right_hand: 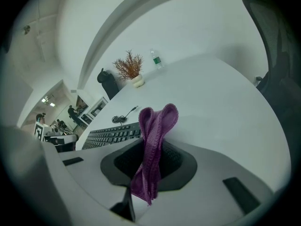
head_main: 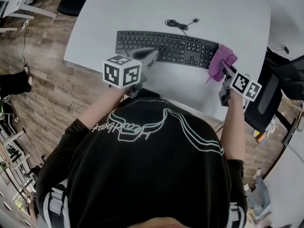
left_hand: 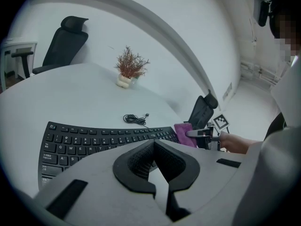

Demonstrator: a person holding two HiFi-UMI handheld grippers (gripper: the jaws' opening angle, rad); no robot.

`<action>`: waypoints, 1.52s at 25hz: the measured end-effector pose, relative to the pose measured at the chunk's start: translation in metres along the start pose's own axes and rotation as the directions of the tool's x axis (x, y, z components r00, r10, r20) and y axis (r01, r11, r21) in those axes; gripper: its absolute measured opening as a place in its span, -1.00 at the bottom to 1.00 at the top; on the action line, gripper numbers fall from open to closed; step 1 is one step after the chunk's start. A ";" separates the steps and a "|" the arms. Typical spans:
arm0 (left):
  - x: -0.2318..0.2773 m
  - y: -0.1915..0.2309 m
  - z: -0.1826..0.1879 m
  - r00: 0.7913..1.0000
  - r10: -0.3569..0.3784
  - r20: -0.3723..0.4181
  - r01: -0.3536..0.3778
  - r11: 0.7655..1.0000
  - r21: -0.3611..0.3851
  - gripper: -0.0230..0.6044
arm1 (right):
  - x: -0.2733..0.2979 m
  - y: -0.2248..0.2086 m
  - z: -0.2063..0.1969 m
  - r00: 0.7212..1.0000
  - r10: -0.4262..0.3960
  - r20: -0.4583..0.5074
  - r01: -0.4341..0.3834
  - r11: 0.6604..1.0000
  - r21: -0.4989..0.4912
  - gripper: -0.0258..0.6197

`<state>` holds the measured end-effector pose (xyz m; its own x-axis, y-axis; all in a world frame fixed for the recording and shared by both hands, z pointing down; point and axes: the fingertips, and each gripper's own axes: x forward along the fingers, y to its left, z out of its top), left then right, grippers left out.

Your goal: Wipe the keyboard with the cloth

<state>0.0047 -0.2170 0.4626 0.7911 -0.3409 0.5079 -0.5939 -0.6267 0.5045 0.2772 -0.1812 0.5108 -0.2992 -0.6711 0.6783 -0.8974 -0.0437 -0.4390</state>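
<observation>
Two hand-held grippers are up in front of me, and only one carries anything. My right hand-held gripper (right_hand: 154, 147) is clamped on the purple cloth (right_hand: 157, 124). A bunched fold of it stands up beyond the jaws, and a tail hangs down on my side of them. My left hand-held gripper (left_hand: 154, 145) has its jaws drawn together with nothing between them. It points at the near edge of the keyboard (head_main: 166, 47), around the middle of its length.

Just beyond the right jaws, the cloth sits at the right-hand end of the keyboard, by the number pad. I cannot tell whether it is touching the keys or hanging just above them. The keyboard lies flat on the white bench (head_main: 228, 13), a little skewed, and its loose coiled cable (head_main: 179, 23) lies behind it.

As I judge it, the grasp is done and the cloth is brought to one end. The wiping itself is at its very start at most, since nearly the whole run of keys lies uncovered to the left of the cloth. What is left is to press the cloth down and draw it along the rows, perhaps with the left jaws steadying the near edge.

Farther back on the bench stand a small dried plant (left_hand: 130, 66) and a bottle (right_hand: 156, 59).
</observation>
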 end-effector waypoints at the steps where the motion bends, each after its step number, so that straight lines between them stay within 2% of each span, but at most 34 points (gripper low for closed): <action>1: -0.001 0.000 -0.001 1.000 0.002 0.002 -0.002 1.000 -0.002 -0.91 | -0.001 0.005 0.003 1.000 0.011 0.007 -0.011 1.000 -0.005 -0.73; 9: -0.008 0.006 -0.003 1.000 0.024 0.020 -0.023 1.000 -0.021 -0.91 | 0.002 0.079 0.029 0.983 0.177 0.048 -0.175 0.983 -0.053 -0.73; 15: -0.021 0.019 -0.003 0.998 0.046 0.040 -0.044 0.998 -0.040 -0.91 | 0.021 0.144 0.029 0.957 0.290 0.023 -0.285 0.952 -0.113 -0.73; 19: -0.024 0.018 -0.003 0.997 0.060 0.048 -0.058 0.997 -0.050 -0.91 | 0.031 0.172 0.024 0.937 0.351 -0.003 -0.348 0.928 -0.132 -0.73; 27: -0.032 0.027 -0.006 0.995 0.080 0.061 -0.076 0.995 -0.071 -0.91 | 0.066 0.203 0.001 0.921 0.383 -0.069 -0.389 0.911 -0.140 -0.73; 38: -0.037 0.037 -0.008 0.995 0.089 0.055 -0.084 0.993 -0.083 -0.91 | 0.104 0.200 -0.025 0.927 0.343 -0.154 -0.361 0.926 -0.112 -0.73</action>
<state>-0.0476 -0.2217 0.4685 0.7418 -0.4334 0.5117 -0.6687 -0.5353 0.5161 0.0586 -0.2415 0.5080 -0.6348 -0.5231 0.5687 -0.7591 0.2847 -0.5855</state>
